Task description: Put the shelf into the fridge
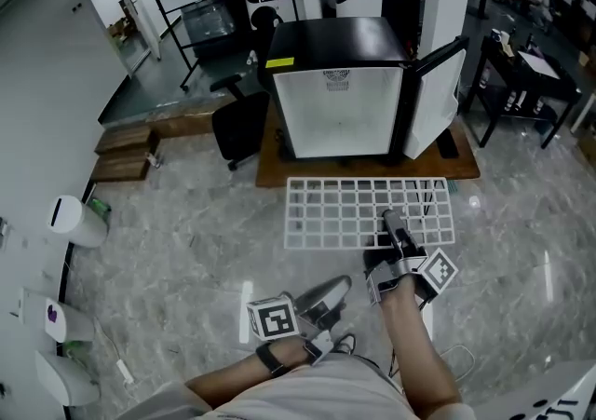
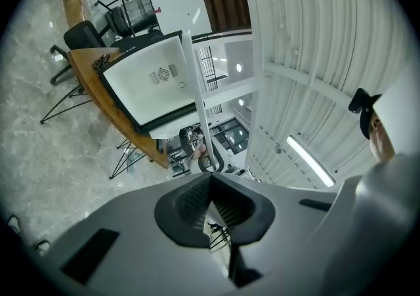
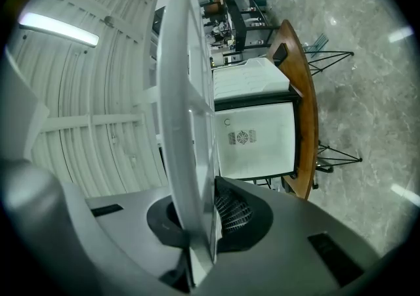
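Closest to the person, the left gripper [image 1: 328,299] hangs by the body with its claw clenched on nothing, so it is free to help. Just ahead, the right gripper [image 1: 393,225] is grasping the shelf [image 1: 368,211], a white wire grid. Its claw bites the near edge right of the middle, and its own view shows a frame bar pinched between the pads. The shelf is held out roughly flat above the floor, between the person and the wooden bench [image 1: 272,172], with its far edge reaching toward the bench's near edge. On the bench stands the fridge [image 1: 340,83], its white inside facing the person and its door [image 1: 436,97] swung out toward the bench's right end. One off-centre grip on a wide, light grid will probably let the free left side dip or twist. The step would go better if the left gripper took the near edge on the left, so both claws steer. The shelf should then travel level and square to the opening, centred between the side walls. It should keep left of the open door, which stands close to the path on the right. The far edge ought to go in first at the height of the side ledges, which cannot be made out from here. Slow, even pushing would keep a corner from catching. A black office chair [image 1: 240,127] by the bench's left end looks clear of the path.
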`<state>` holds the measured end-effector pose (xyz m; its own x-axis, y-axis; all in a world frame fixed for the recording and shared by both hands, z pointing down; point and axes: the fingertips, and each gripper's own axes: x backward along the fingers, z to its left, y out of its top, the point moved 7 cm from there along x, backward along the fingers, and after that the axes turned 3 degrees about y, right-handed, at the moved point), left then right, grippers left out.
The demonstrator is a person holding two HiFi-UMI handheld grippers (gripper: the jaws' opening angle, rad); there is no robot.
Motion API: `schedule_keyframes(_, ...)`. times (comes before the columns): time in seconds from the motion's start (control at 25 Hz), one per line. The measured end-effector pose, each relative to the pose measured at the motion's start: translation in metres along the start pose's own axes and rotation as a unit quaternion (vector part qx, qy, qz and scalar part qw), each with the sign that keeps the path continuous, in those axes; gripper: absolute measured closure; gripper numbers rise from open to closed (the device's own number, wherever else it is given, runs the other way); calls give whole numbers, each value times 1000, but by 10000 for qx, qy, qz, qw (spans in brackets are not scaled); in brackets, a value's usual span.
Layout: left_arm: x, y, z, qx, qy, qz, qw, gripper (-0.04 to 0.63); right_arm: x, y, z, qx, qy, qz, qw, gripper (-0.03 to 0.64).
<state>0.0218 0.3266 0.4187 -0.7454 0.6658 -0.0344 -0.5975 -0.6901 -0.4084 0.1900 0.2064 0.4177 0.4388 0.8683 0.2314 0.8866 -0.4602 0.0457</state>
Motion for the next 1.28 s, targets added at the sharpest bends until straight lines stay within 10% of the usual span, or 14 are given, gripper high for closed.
schedule_keyframes(0.4, -8, 42, 22, -119, 109, -178, 9997, 589, -58, 11, -27, 36, -123, -23, 9999, 571)
schedule_keyframes(1.28, -77, 268, 137, -28, -201, 508, 9985, 589, -247, 47, -117, 311, -608, -646, 9956, 571)
